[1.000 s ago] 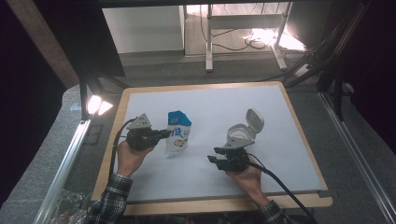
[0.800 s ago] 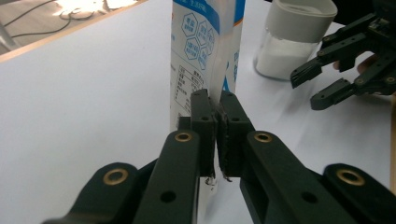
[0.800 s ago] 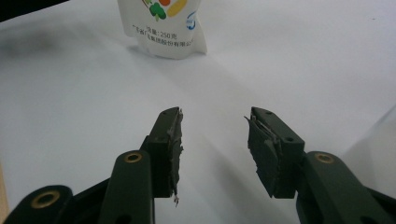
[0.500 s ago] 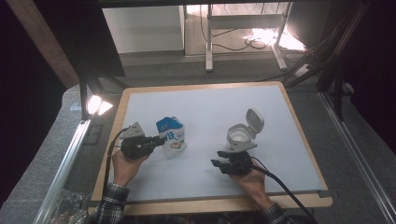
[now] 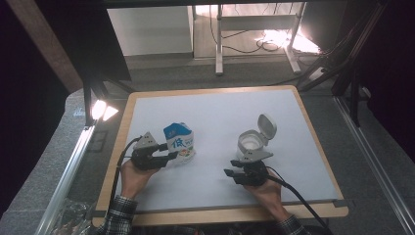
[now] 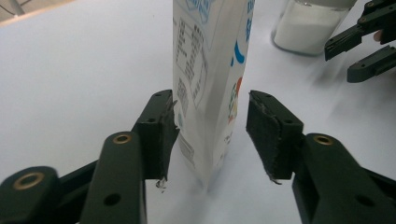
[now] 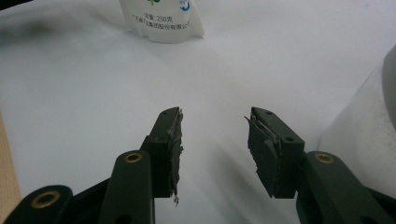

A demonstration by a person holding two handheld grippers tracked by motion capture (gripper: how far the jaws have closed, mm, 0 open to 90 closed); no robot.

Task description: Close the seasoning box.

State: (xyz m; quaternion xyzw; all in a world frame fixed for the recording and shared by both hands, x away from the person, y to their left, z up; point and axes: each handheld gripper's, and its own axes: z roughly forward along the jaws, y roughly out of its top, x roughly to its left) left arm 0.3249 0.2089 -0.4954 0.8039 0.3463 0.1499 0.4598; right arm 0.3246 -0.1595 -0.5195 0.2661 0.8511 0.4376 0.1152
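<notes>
The left gripper (image 6: 211, 135) sits low on the white table mat (image 5: 215, 181), its jaws having just been opening. A small white-and-blue milk carton (image 6: 210, 79) stands upright between them. One pad (image 6: 161, 133) rests at the carton's printed side, while the other pad (image 6: 266, 135) stands clear with a gap. Beyond that gripper, farther across the mat, stands a clear jar of white powder (image 6: 310, 23) with its flip lid (image 5: 267, 125) tipped back. The right gripper (image 5: 237, 172) lies just on the person's side of the jar, jaws parted with nothing between them. From the right gripper view, the carton (image 7: 161, 21) stands well ahead and the jar's wall (image 7: 369, 135) is close at its side.
</notes>
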